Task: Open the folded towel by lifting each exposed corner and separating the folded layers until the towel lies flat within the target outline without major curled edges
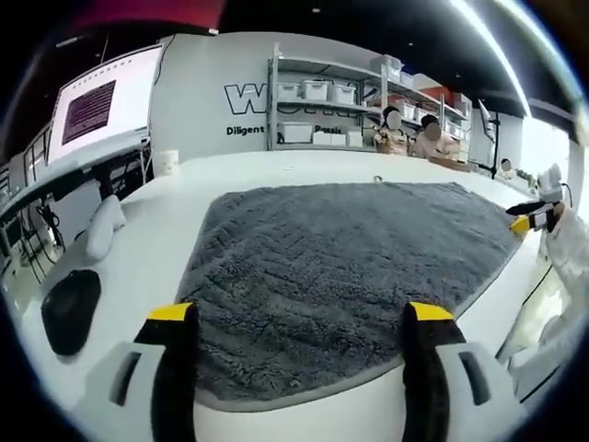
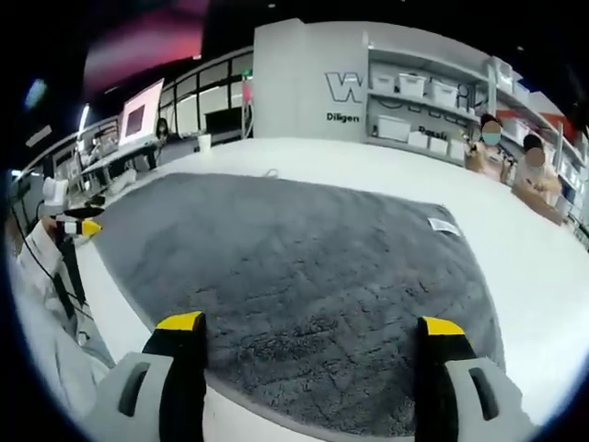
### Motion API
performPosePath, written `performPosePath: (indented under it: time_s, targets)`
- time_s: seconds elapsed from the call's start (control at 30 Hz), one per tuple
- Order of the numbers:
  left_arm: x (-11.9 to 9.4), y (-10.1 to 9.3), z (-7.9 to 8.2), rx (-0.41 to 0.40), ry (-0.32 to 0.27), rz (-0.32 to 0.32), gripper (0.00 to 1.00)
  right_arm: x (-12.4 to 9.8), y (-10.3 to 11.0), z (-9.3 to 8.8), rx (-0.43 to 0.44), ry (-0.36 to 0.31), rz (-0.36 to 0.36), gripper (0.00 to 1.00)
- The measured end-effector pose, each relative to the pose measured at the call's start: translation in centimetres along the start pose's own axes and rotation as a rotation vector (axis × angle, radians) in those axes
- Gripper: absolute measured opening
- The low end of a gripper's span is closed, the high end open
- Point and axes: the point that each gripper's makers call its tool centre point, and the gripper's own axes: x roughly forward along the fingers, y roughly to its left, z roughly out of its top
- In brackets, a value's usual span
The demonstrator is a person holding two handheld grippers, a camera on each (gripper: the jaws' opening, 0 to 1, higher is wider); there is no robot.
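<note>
Towel is seen spread open on the white table, grey pile up, apparently one layer; no folded layers can be made out. Label is seen at a far edge in the right gripper view. Edges look mostly flat; near edge is partly hidden by the jaws. No target outline can be made out, so placement cannot be confirmed. Left gripper is held wide, empty, above the near edge. Right gripper likewise wide, nothing gripped. Unfolding is judged essentially done; only edge smoothing and alignment may be left.
</note>
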Motion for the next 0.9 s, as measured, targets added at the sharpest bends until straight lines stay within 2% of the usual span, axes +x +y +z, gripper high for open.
performPosePath:
  time_s: [0.07, 0.13, 0.27, 0.33, 0.43, 0.5, 0.57, 0.67, 0.7, 0.8, 0.9]
  targets:
    - [0.0, 0.0, 0.0, 0.002, 0.005, -0.002, 0.91, -0.1, 0.5, 0.3, 0.004, -0.007, 0.013, 0.81]
    - [-0.1, 0.1, 0.1, -0.004, 0.007, -0.010, 0.90, -0.2, 1.0, 0.5, -0.007, -0.008, 0.024, 0.78]
    - [-0.8, 0.7, 0.6, -0.077, -0.015, -0.007, 0.83, -1.2, -0.4, 0.9, -0.002, -0.036, -0.030, 0.71]
    - [-1.8, 2.1, 0.7, -0.105, -0.026, 0.050, 0.80, -2.0, -1.8, 0.9, 0.031, -0.059, -0.082, 0.67]
    - [-3.6, 4.6, 0.3, -0.059, -0.004, 0.191, 0.76, -3.3, -4.2, 0.5, 0.055, -0.072, -0.178, 0.63]
    - [-4.6, 5.6, 0.5, -0.035, -0.021, 0.258, 0.72, -3.9, -5.5, -0.1, 0.055, -0.065, -0.235, 0.61]
    - [-5.1, 5.7, 0.5, -0.046, -0.032, 0.275, 0.67, -4.1, -6.0, -0.3, 0.070, -0.069, -0.244, 0.61]
    - [-6.1, 6.9, 0.2, -0.035, -0.043, 0.368, 0.58, -4.1, -6.2, -0.5, 0.076, -0.072, -0.250, 0.60]
    - [-6.3, 7.1, 0.2, -0.029, -0.048, 0.388, 0.53, -4.1, -6.2, -0.6, 0.075, -0.067, -0.250, 0.60]
    - [-6.4, 7.0, -0.3, -0.050, -0.049, 0.395, 0.36, -4.0, -6.2, -0.8, 0.071, -0.058, -0.249, 0.61]
    - [-6.1, 6.9, -0.8, -0.068, -0.043, 0.406, 0.33, -4.0, -6.2, -1.0, 0.070, -0.055, -0.248, 0.61]
